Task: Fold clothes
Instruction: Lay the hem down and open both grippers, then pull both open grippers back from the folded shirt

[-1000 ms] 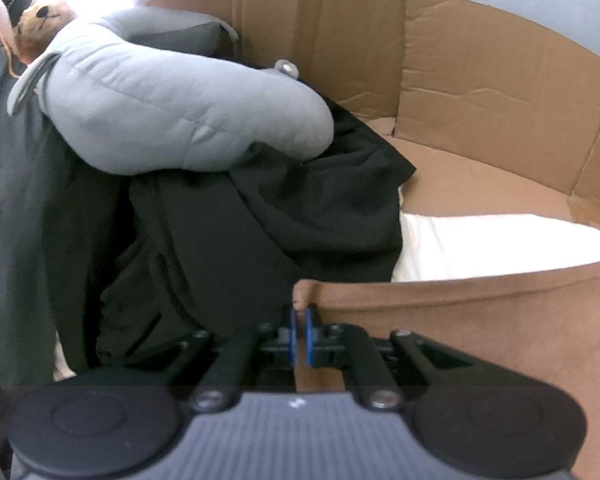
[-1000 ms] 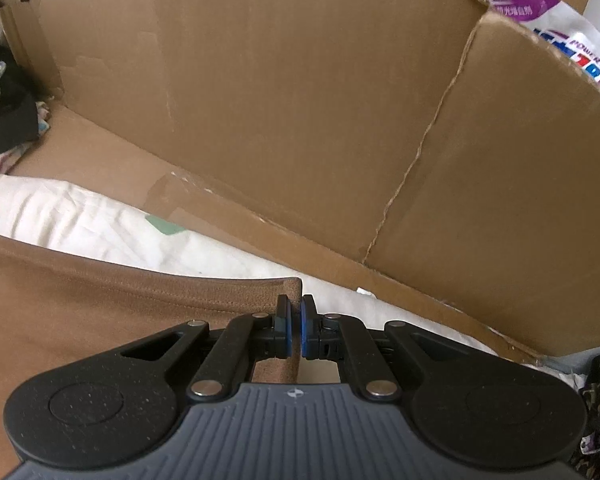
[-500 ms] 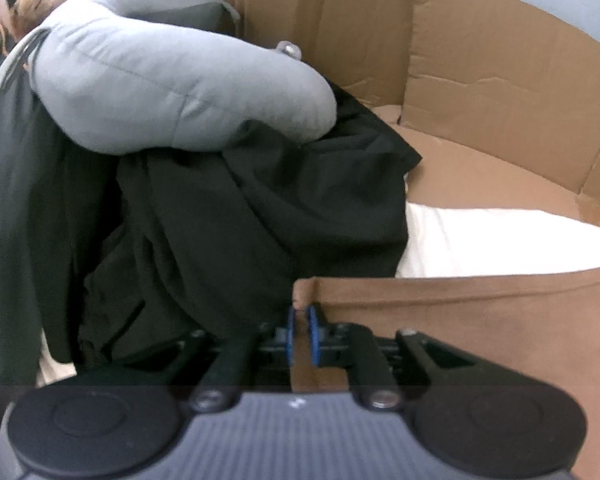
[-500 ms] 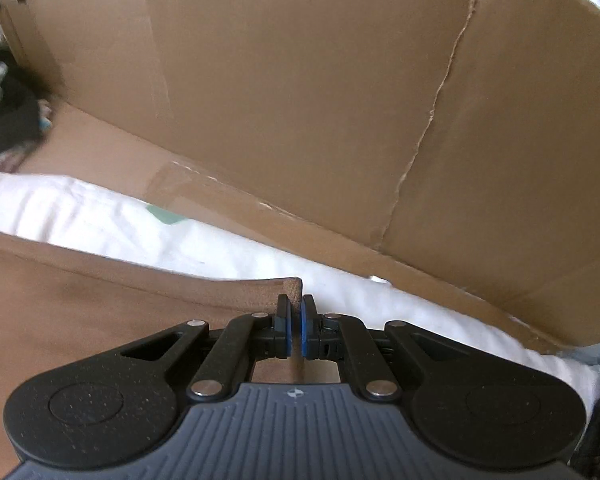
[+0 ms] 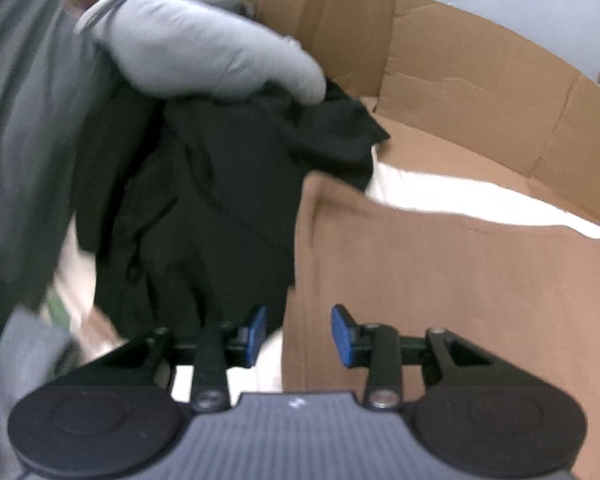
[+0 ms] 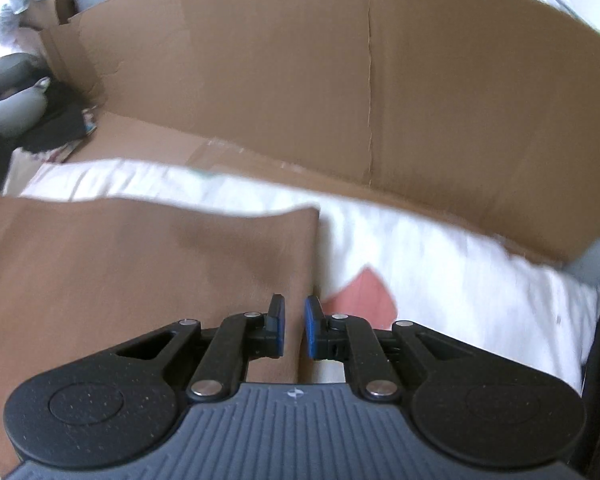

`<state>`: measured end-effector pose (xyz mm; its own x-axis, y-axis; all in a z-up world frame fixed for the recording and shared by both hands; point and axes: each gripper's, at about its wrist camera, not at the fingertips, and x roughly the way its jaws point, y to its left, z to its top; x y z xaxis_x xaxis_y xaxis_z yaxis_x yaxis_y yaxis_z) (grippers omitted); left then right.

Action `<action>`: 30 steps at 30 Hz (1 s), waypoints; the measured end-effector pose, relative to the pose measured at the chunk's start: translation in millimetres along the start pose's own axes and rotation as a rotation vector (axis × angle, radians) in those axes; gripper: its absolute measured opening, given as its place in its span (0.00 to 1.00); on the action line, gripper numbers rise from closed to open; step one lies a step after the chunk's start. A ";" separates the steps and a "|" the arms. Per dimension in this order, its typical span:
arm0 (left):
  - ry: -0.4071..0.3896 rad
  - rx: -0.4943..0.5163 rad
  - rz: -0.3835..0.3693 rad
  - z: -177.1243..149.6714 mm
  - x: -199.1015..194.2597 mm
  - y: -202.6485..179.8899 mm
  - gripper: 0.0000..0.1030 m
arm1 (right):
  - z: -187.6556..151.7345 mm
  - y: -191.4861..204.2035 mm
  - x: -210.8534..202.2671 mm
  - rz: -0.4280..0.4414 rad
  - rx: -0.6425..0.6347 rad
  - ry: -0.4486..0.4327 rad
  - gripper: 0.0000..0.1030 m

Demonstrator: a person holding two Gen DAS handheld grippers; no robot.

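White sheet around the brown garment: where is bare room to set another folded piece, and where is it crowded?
Free: the white sheet right of the brown garment, bordered by the cardboard wall, and the strip behind the garment's far edge. Crowded: left side, where the black clothes and gray plush pile against the garment.

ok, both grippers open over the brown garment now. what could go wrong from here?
1. The left gripper sits at the brown garment edge, right beside the black garment; a regrasp there could catch black fabric too.
2. The right gripper straddles the brown garment's side edge over the white sheet; closing low might pinch the sheet as well.
3. The released top edge looks uneven, so the fold may end up crooked.
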<state>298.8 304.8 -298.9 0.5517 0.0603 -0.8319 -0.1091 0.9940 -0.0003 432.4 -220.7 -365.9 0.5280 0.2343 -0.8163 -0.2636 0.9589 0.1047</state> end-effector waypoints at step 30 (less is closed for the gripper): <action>0.062 -0.064 -0.057 -124.1 -40.7 21.7 0.36 | -87.9 -4.8 -57.1 -0.053 0.107 0.075 0.12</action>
<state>171.3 312.6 -334.0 0.5064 -0.0036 -0.8623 -0.1326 0.9878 -0.0821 332.6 -252.7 -369.7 0.4765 0.1740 -0.8618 -0.1473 0.9822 0.1169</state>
